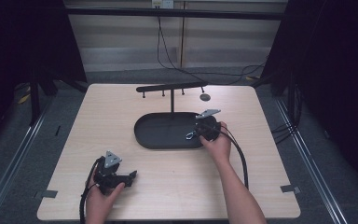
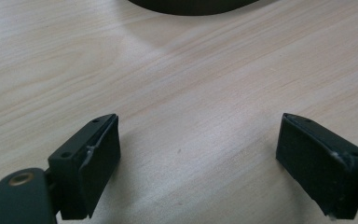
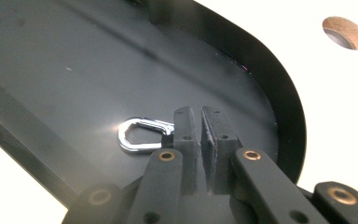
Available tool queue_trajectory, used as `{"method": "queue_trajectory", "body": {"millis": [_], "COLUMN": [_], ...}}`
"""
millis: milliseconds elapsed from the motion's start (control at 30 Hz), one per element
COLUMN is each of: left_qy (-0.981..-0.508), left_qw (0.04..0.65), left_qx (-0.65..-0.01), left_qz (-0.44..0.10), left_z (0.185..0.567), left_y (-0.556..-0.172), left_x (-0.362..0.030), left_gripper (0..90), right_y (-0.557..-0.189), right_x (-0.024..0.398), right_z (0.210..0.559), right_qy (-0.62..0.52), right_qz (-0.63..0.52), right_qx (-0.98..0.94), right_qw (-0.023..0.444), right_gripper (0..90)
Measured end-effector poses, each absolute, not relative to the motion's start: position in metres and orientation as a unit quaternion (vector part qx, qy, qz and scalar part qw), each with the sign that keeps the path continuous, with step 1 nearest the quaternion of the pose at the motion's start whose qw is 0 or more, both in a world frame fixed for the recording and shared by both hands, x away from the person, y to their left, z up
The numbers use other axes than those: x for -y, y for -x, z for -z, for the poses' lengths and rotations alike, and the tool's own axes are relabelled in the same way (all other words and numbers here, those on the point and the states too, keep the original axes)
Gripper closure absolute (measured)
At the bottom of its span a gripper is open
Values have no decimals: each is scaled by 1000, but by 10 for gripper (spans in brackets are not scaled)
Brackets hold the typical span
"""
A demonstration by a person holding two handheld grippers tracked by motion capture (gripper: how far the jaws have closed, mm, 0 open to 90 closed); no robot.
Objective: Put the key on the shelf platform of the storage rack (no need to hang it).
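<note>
Just right of centre in the high view, the right gripper (image 1: 196,133) hangs over the right end of the black oval tray (image 1: 161,140), its jaws clenched together. A silver metal clip (image 1: 189,136) sticks out from them towards the left. In the right gripper view the clip (image 3: 140,135) shows left of the closed jaws as a shiny rounded loop, one end hidden behind the jaw, over the tray's dark floor (image 3: 51,60). It looks pinched by that end, though the contact itself is hidden. Whether the clip rests on the floor or is lifted just clear of it I cannot tell.

Holding it by one end leaves the loop free, which would suit hanging it on something. Behind the tray, in the upper middle of the high view, a thin post carries a dark bar with small pegs (image 1: 171,87) under it; those pegs seem the likely place for the loop, and the tray beneath would catch anything dropped.

At the lower left of the high view, the left gripper (image 1: 131,176) rests low on the wooden table (image 1: 177,186), well apart from the tray. In the left gripper view its jaws stand wide apart with bare wood between them, grasping nothing, and the tray's edge (image 2: 191,7) shows at the top of the frame. It seems parked aside while the right hand works.
</note>
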State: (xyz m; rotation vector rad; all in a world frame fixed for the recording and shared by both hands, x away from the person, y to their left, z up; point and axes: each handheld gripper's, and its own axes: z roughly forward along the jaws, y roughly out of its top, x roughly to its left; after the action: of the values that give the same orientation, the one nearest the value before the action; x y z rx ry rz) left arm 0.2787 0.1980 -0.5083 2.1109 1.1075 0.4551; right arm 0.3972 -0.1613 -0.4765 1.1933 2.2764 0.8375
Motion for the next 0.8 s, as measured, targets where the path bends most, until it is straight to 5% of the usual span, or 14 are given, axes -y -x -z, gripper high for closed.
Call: {"method": "queue_trajectory", "body": {"millis": [200,800], "left_qy": [-815,-814], "left_qw": [350,352], "left_qx": [-428,-429], "left_qz": [-176,-176], "left_z": [508,508], "left_y": [-279,-279], "left_x": [-198,-198], "left_gripper": [135,134], "right_y": [-397,-394], "right_x": [164,164], "right_z": [475,467], "right_qy": [-437,-468], "right_qz": [-307,-332], "right_qx": [-816,-793], "right_qw": [220,204], "right_gripper": [790,400]}}
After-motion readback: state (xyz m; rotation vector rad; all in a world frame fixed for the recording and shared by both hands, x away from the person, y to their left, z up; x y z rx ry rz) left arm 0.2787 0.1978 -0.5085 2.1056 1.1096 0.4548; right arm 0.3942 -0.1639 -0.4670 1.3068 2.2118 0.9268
